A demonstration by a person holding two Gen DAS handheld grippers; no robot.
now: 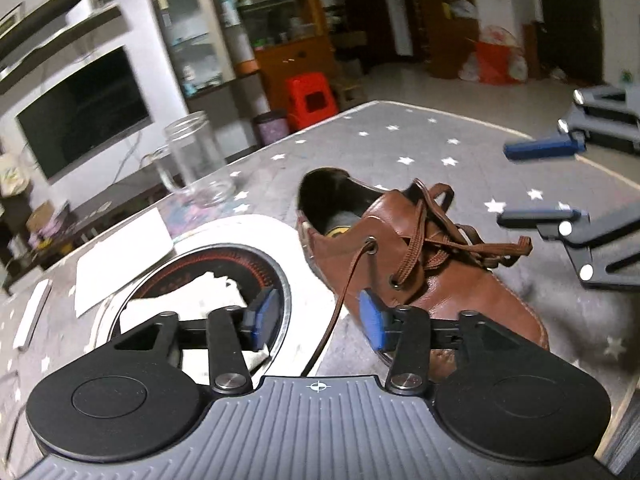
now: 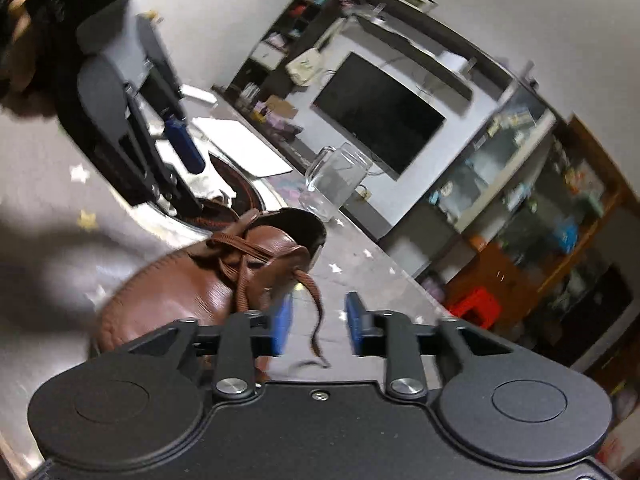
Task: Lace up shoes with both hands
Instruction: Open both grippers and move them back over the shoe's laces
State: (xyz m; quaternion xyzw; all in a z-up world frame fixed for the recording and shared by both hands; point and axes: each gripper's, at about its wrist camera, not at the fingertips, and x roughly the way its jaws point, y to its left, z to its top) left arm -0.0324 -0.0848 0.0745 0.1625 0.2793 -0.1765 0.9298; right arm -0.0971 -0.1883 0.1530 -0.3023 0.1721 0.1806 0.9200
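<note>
A: From the left wrist camera, what shows?

B: The left gripper (image 1: 320, 320) has its blue pads spread wide with nothing clamped. One thin end of the brown lace (image 1: 420, 240) runs down from the top eyelet through the gap between them, touching neither pad as far as I can tell. The brown leather shoe (image 1: 400, 264) lies on the grey star-printed tablecloth (image 1: 400, 136), just beside the round cooktop (image 1: 224, 268). A glass jar (image 1: 194, 160) stands behind, and the right gripper (image 1: 540, 180) hovers beyond the shoe, jaws apart.

A: And the right wrist view?

B: It is blurred. The right gripper (image 2: 316, 320) is wide open and empty; a loose lace (image 2: 312, 304) end hangs between its pads. The shoe (image 2: 208, 280) sits just ahead to the left, with the left gripper (image 2: 176, 148) above its far side.
</note>
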